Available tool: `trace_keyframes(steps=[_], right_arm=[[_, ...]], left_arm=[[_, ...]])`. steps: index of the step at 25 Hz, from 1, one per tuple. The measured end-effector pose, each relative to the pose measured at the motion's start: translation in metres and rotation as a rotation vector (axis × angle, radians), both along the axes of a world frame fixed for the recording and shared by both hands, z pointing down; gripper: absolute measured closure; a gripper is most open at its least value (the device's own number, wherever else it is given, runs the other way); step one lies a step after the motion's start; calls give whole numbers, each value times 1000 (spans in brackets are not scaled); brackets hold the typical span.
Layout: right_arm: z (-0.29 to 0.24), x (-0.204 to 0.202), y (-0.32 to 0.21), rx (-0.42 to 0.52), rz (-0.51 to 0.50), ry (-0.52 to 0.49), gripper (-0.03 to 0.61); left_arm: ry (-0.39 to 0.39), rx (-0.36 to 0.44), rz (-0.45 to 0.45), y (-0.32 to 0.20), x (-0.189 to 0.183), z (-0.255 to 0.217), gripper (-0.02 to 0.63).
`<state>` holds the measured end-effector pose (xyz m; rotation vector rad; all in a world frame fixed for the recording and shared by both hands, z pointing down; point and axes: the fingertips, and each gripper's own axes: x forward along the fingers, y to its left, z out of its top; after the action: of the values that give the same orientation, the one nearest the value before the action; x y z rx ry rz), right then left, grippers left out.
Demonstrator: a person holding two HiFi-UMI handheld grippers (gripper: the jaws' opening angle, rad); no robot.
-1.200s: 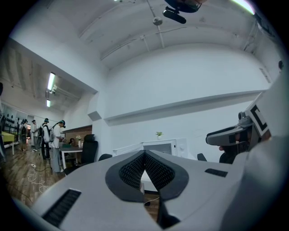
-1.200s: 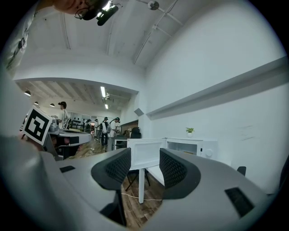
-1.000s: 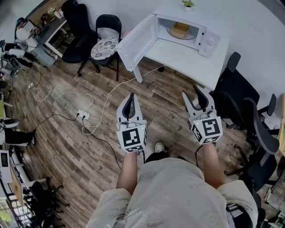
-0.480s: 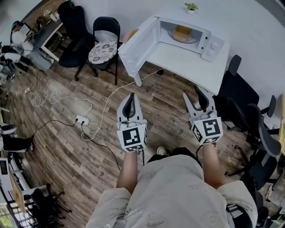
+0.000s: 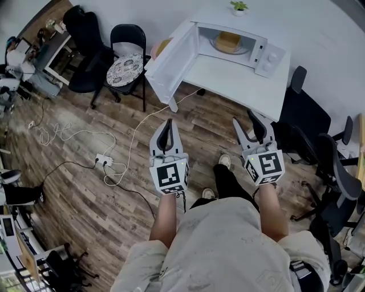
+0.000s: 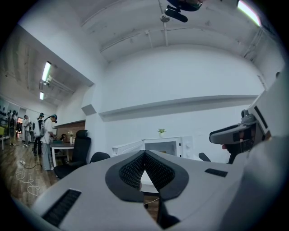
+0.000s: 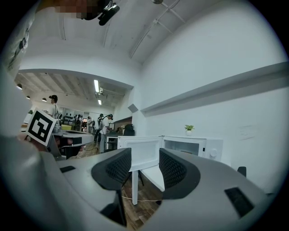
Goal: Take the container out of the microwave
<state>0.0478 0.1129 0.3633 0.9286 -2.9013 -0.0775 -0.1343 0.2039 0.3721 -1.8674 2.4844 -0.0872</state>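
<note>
A white microwave (image 5: 239,43) stands on a white table (image 5: 239,77) at the top of the head view, its door (image 5: 171,60) swung wide to the left. Inside sits a tan container (image 5: 228,41) on the glass plate. Both grippers are held over the wooden floor, well short of the table. My left gripper (image 5: 166,130) is shut, its fingertips meeting with nothing between them (image 6: 144,155). My right gripper (image 5: 251,124) is open and empty (image 7: 144,164). The microwave (image 6: 165,146) shows small and far off beyond the left jaws, and the microwave (image 7: 192,146) and its door (image 7: 137,153) beyond the right jaws.
A black folding chair (image 5: 128,60) with a patterned cushion stands left of the table. Black office chairs (image 5: 319,148) crowd the right side. A power strip (image 5: 104,159) and cables lie on the floor at left. A small plant (image 5: 238,5) tops the microwave. People (image 6: 47,135) stand in the background.
The person has stepped towards the table; a foot now shows ahead between the grippers. Both grippers keep their pose and jaw states.
</note>
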Motion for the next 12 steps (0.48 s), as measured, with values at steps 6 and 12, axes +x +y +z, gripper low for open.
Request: trace_keyframes(steps=[6,12], right_arm=[[9,-11,-26,-12,-9,10,385],[7,-21,-64,-13,-2,0,387]], left_arm=[[3,-6,1,-27,-7,4,606],[0,-15,1,-63,-21,5,606]])
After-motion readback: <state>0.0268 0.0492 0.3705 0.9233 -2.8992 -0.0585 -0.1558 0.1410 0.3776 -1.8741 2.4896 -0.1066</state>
